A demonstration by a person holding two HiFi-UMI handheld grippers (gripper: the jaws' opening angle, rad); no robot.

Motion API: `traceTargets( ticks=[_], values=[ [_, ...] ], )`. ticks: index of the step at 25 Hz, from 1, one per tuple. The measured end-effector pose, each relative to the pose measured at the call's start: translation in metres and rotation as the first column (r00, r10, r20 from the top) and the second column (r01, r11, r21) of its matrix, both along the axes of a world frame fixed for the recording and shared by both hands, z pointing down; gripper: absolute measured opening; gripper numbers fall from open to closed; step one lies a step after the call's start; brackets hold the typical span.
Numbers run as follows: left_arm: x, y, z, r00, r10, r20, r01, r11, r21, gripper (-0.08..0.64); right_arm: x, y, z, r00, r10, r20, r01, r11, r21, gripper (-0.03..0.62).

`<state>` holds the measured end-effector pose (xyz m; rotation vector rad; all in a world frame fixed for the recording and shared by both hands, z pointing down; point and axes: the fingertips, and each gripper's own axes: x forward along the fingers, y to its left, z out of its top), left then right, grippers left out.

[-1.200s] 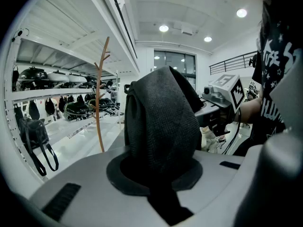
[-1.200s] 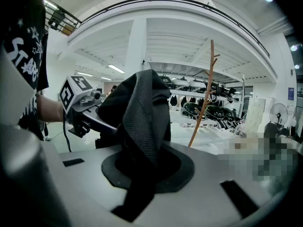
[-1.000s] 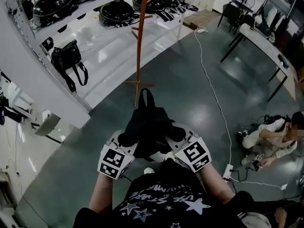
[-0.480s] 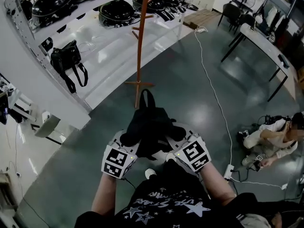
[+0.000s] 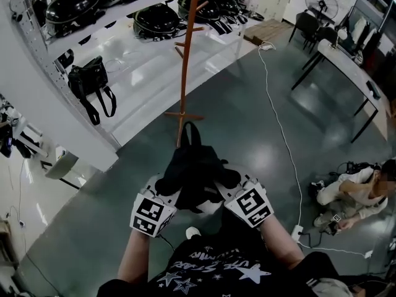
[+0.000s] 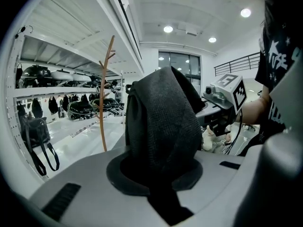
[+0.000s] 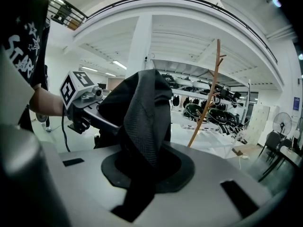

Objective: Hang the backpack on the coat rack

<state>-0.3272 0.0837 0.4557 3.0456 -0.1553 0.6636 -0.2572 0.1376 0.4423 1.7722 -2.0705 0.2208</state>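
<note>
Gripping the backpack [image 5: 195,166], left gripper [image 5: 164,190] and right gripper [image 5: 232,187] fingers are clenched on its fabric

The glossy dark grey-green floor [image 5: 247,122] throws back soft glare. White shelving [image 5: 62,122] runs along the left, stocked with black rounded gear. A black bag [image 5: 88,79] sits there with its straps dangling. A white cable [image 5: 281,135] snakes over the floor to a power strip [image 5: 297,232]. Dark tables [image 5: 346,64], chairs [image 5: 306,22] and a pedestal fan [image 5: 326,2] stand far right. Round ceiling lights [image 6: 168,29] glow overhead.
</note>
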Motion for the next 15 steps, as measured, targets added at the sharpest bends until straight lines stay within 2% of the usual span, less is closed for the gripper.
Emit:
traceTargets(
  ticks=[6, 10, 15],
  values=[
    [0.053, -0.017, -0.003, 0.998, -0.049, 0.04, 0.048, 0.998, 0.044, 0.078, 0.055, -0.02, 0.005, 0.997, -0.072, 0.035, 0.071, 0.997, 0.02, 0.063],
    [0.101, -0.03, -0.001, 0.993, -0.103, 0.063, 0.1, 0.993, 0.055, 0.078, 0.108, -0.04, 0.003, 0.989, -0.137, 0.051, 0.135, 0.99, 0.042, 0.063],
    [0.172, -0.042, -0.01, 0.985, -0.165, 0.048, 0.161, 0.985, 0.066, 0.078, 0.181, -0.06, -0.005, 0.975, -0.219, 0.04, 0.215, 0.973, 0.081, 0.063]
  ],
)
